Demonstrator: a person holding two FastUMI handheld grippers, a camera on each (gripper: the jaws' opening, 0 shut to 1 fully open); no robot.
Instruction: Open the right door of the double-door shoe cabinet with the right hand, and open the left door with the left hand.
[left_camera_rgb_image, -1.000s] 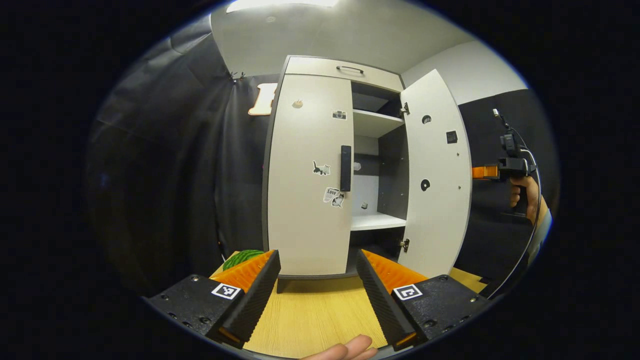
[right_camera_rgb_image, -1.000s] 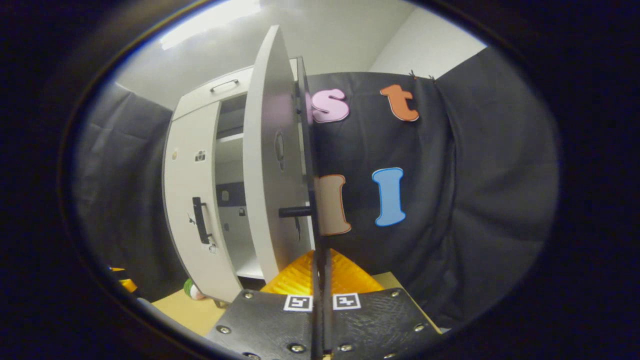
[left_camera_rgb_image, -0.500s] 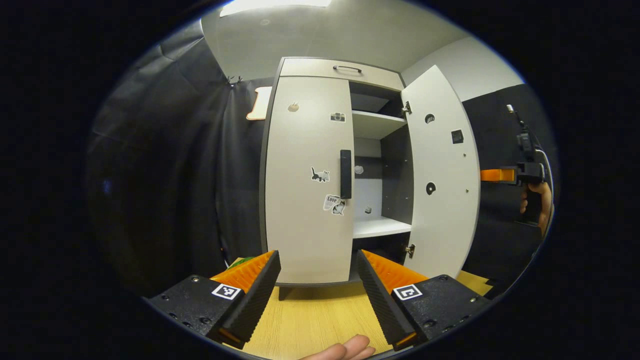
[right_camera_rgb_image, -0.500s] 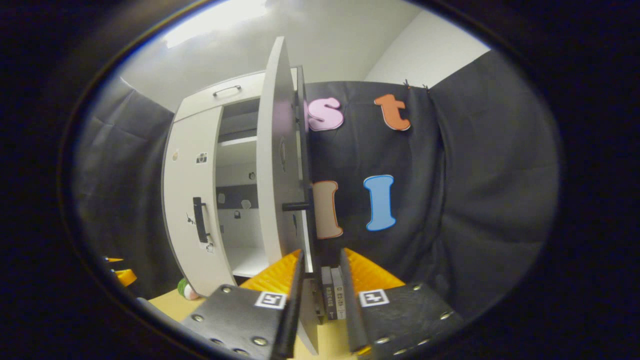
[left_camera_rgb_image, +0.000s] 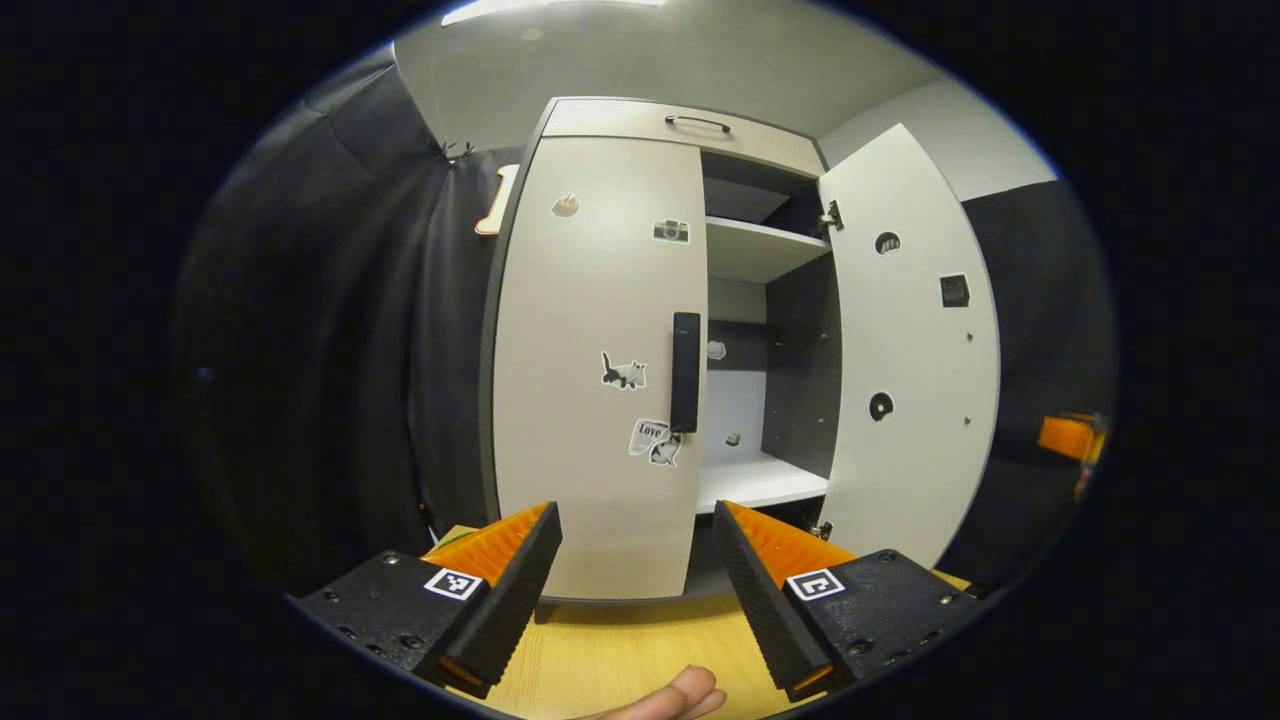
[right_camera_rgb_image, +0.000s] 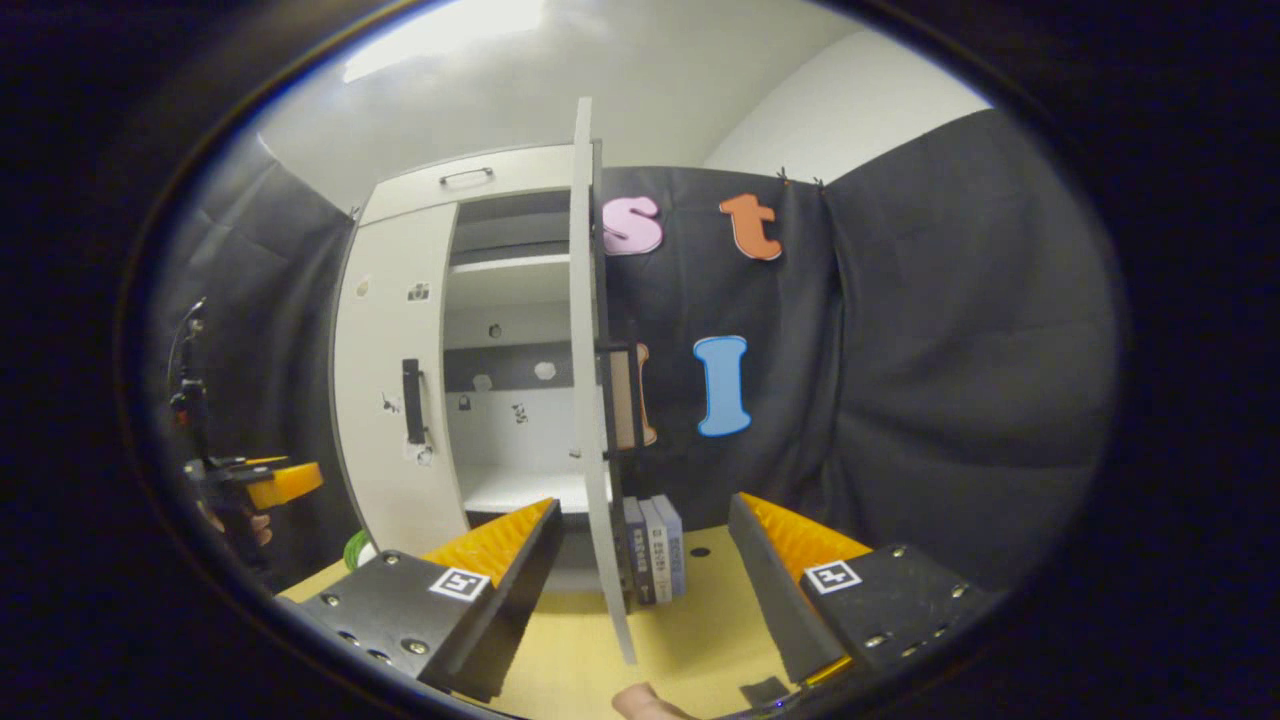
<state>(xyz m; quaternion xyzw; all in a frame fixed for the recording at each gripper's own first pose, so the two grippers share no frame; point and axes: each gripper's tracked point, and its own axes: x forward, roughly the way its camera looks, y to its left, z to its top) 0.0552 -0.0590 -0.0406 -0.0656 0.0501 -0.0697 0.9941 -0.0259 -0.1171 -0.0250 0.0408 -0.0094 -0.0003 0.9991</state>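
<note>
In the left gripper view the white shoe cabinet (left_camera_rgb_image: 640, 125) stands straight ahead. Its left door (left_camera_rgb_image: 590, 330) is closed, with a dark vertical handle (left_camera_rgb_image: 685, 370). The right door (left_camera_rgb_image: 915, 370) is swung wide, baring the shelves (left_camera_rgb_image: 760, 480). My left gripper (left_camera_rgb_image: 635, 515) is open, a short way before the left door and touching nothing. In the right gripper view the right door (right_camera_rgb_image: 590, 400) is edge-on. My right gripper (right_camera_rgb_image: 645, 505) is open, with the door's edge between its fingers and a gap on each side. The left gripper (right_camera_rgb_image: 270, 480) shows at far left.
The cabinet stands on a wooden table (left_camera_rgb_image: 620, 640). Several books (right_camera_rgb_image: 655, 545) stand upright behind the open right door. A green object (right_camera_rgb_image: 355, 548) lies by the cabinet's left foot. Black cloth walls close both sides. The right gripper (left_camera_rgb_image: 1070, 437) shows beyond the open door.
My right gripper, shut on the right door's edge one second ago, has opened and drawn back. The door has swung wider. My left gripper has moved closer to the left door.
</note>
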